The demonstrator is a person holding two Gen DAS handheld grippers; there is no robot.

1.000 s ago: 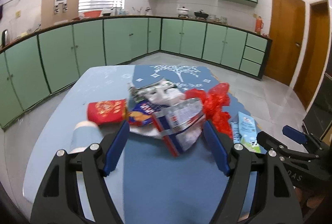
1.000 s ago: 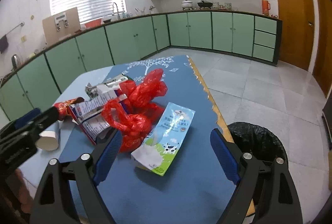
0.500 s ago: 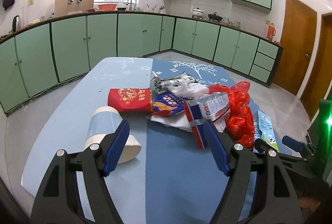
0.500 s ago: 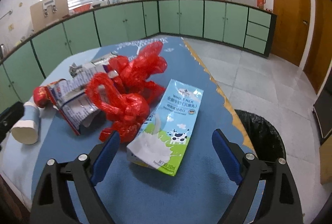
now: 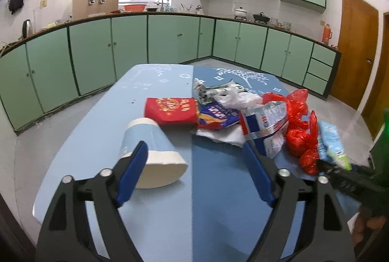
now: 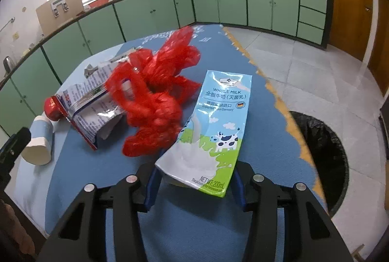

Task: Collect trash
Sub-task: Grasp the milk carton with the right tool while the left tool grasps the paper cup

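A pile of trash lies on the blue table (image 5: 218, 208). A milk carton (image 6: 214, 130) lies flat with its near end between the fingers of my right gripper (image 6: 194, 185), whose jaws have narrowed around it. A red plastic bag (image 6: 155, 94) and a foil packet (image 6: 92, 106) lie to its left. My left gripper (image 5: 194, 172) is open over the table, its left finger in front of a tipped paper cup (image 5: 150, 152). A red pouch (image 5: 170, 111) and a blue snack wrapper (image 5: 216, 116) lie beyond.
A bin lined with a black bag (image 6: 325, 152) stands on the floor at the table's right edge. Green kitchen cabinets (image 5: 170, 38) run along the far walls. A white plastic bag (image 5: 238, 98) and crumpled wrappers lie mid-pile.
My right gripper has moved forward and its jaws have narrowed around the near end of the milk carton. My left gripper has shifted left toward the paper cup and stays open.
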